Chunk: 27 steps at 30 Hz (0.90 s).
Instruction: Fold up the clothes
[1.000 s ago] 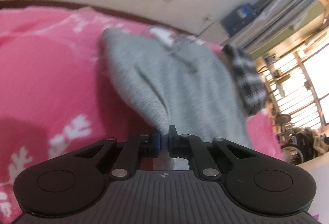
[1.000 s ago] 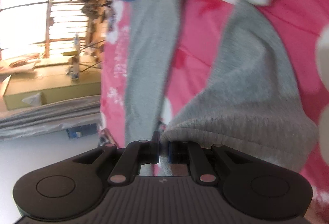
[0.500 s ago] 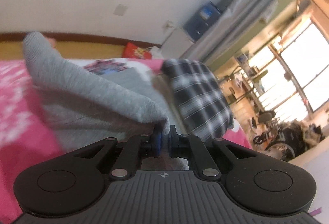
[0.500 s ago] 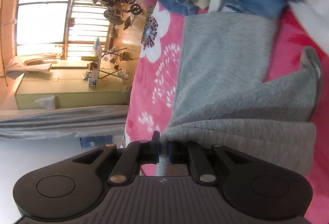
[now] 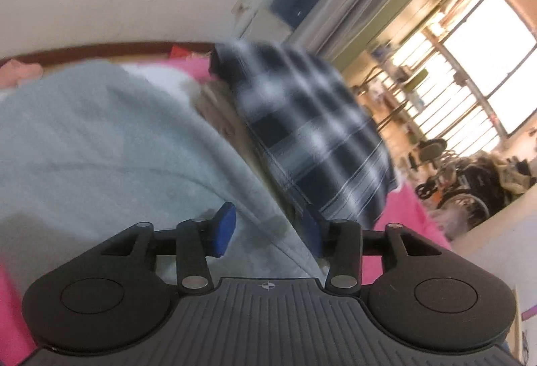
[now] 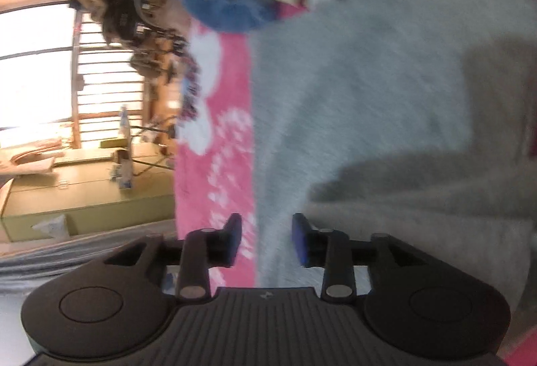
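A grey knit garment [image 5: 100, 137] lies folded over itself on the pink flowered bedspread [image 6: 221, 144]. In the left wrist view my left gripper [image 5: 268, 231] hovers over the garment's edge; its jaws are opening and the blue pads [image 5: 224, 231] stand apart, with cloth lying between them but not pinched. In the right wrist view the same grey garment [image 6: 369, 104] fills the middle and right. My right gripper [image 6: 266, 236] sits over its left edge; its jaws are opening too, and the pads press on nothing.
A black-and-white plaid garment [image 5: 312, 137] lies just right of the grey one. Blue jeans [image 6: 235, 6] with light cloth are heaped at the far end. A wall, curtain and bright window [image 5: 476, 63] lie beyond the bed; a wooden cabinet [image 6: 84, 191] stands beside it.
Both grippers carried the grey cloth across and over itself, then let go: each was shut on an edge in the earlier frames and now stands apart. The garment lies doubled.
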### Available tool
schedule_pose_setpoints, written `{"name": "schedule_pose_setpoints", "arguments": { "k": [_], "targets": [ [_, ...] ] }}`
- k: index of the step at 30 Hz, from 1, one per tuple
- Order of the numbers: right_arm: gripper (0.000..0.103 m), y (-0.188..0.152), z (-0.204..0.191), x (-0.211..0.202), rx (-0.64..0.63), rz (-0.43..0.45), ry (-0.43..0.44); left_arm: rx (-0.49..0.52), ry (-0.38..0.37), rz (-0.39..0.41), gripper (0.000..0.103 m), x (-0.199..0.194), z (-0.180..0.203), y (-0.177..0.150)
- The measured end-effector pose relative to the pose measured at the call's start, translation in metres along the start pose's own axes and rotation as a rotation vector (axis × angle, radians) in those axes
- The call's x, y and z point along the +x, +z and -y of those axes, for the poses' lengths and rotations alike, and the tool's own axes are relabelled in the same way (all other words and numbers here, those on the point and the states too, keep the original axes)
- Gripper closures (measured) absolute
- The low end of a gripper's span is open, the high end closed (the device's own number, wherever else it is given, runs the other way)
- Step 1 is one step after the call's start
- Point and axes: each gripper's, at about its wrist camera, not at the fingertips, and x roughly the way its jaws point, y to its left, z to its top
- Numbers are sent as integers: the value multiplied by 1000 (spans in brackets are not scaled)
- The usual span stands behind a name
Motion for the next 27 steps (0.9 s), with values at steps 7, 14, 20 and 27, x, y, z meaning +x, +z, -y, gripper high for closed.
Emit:
{"name": "schedule_pose_setpoints", "arguments": {
  "k": [7,14,20,27],
  "targets": [
    [55,-16,-30,-23,-164,-84,82,8,136,-50,40,-70,-45,20],
    [48,-114,-30,17,-313,-539,46,-150,237,-184,40,-97,-74,-9],
    [47,-181,-21,21,-327,-719,54,-98,266,-239,38,-132,-68,-33],
    [42,-205,11,-2,-275,-755,20,-106,321,-300,37,-147,-89,-61]
  ]
}}
